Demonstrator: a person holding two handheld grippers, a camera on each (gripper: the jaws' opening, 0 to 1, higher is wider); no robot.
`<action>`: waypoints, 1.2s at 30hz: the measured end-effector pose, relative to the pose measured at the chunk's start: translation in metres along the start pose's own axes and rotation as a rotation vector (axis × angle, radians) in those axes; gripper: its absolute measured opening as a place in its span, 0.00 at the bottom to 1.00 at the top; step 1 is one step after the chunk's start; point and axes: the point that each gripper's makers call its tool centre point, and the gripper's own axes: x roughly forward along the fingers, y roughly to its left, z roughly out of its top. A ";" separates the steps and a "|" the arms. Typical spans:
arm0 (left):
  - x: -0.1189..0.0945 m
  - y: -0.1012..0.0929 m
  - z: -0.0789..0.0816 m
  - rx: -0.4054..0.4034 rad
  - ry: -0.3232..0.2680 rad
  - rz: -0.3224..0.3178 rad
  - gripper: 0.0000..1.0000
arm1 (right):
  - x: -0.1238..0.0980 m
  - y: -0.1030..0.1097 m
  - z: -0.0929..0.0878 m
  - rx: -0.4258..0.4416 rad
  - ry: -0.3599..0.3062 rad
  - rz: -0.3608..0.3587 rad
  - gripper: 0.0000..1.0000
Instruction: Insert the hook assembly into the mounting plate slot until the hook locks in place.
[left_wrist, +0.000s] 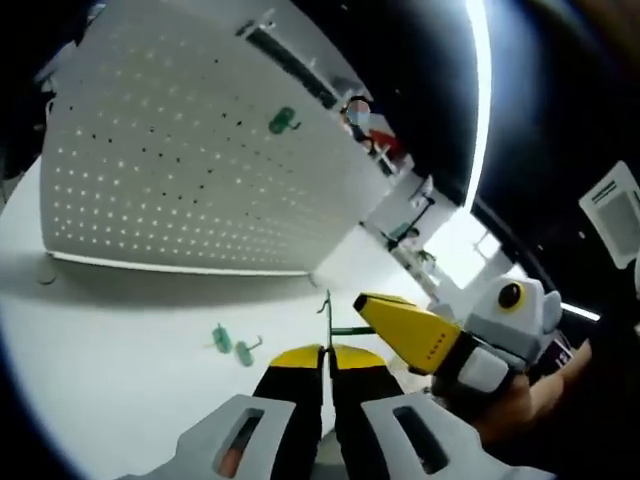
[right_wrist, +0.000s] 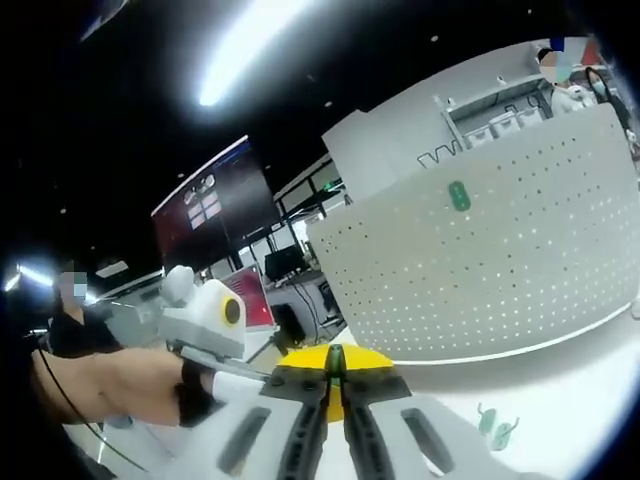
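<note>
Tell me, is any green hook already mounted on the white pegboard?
Yes. One green hook sits on the white pegboard, high on its face; the right gripper view shows it too. Another green hook lies on the table.

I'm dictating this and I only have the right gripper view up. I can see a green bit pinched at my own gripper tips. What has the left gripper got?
Observer: In the left gripper view, the left gripper is shut on a thin green wire hook, which stands up from between its yellow tips.
Operator: And where do my tips sit relative to that wire?
Observer: The right gripper reaches in from the right side of that view. A green rod runs sideways from the wire to under its yellow jaw. I cannot tell whether the jaw touches the wire itself.
</note>
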 end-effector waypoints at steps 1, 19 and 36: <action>0.000 -0.001 0.000 -0.010 0.000 -0.010 0.01 | 0.000 0.000 0.001 0.000 -0.004 -0.003 0.00; -0.017 0.001 0.028 0.178 -0.160 0.084 0.01 | -0.001 0.013 0.007 0.159 0.065 0.070 0.13; -0.021 -0.009 0.039 0.449 -0.174 0.174 0.01 | 0.005 0.021 0.010 0.132 0.073 0.076 0.06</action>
